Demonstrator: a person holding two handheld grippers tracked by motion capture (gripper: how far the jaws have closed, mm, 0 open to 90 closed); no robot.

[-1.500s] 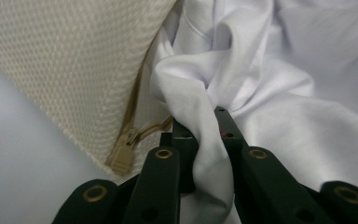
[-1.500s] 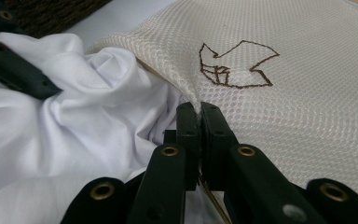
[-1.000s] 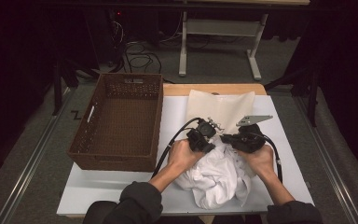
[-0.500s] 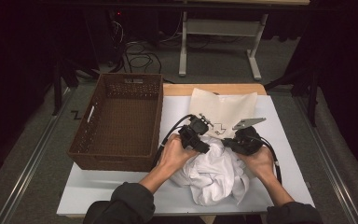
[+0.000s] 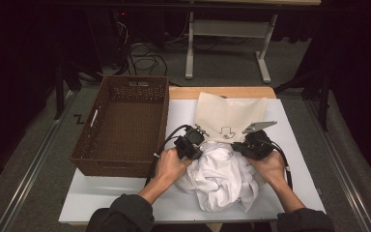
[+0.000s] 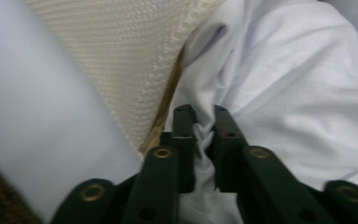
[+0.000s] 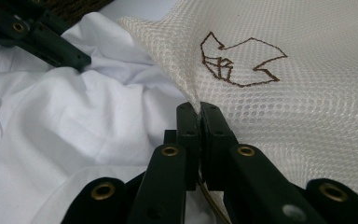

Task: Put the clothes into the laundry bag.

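A crumpled white garment [image 5: 217,179] lies on the front middle of the white table. Behind it lies a cream mesh bag [image 5: 227,113] with a brown outline logo. My left gripper [image 5: 198,152] is at the garment's left side. Its jaws have just been closing and now pinch a fold of the white garment [image 6: 298,84], shut [image 6: 200,112], beside the mesh bag's edge [image 6: 121,56]. My right gripper [image 5: 240,146] is shut [image 7: 199,107] on the near edge of the mesh bag [image 7: 284,102]. The garment [image 7: 74,121] and the left gripper [image 7: 81,60] show to its left.
A brown wicker basket [image 5: 121,79] stands on the left of the table [image 5: 290,125], close to my left hand. Cables trail from both grippers over the table. Beyond the far edge are a floor with wires and the legs of another table.
My left gripper has shifted to the left along the garment's edge and taken a fold of white cloth. More of the mesh bag shows. The right gripper has stayed put.
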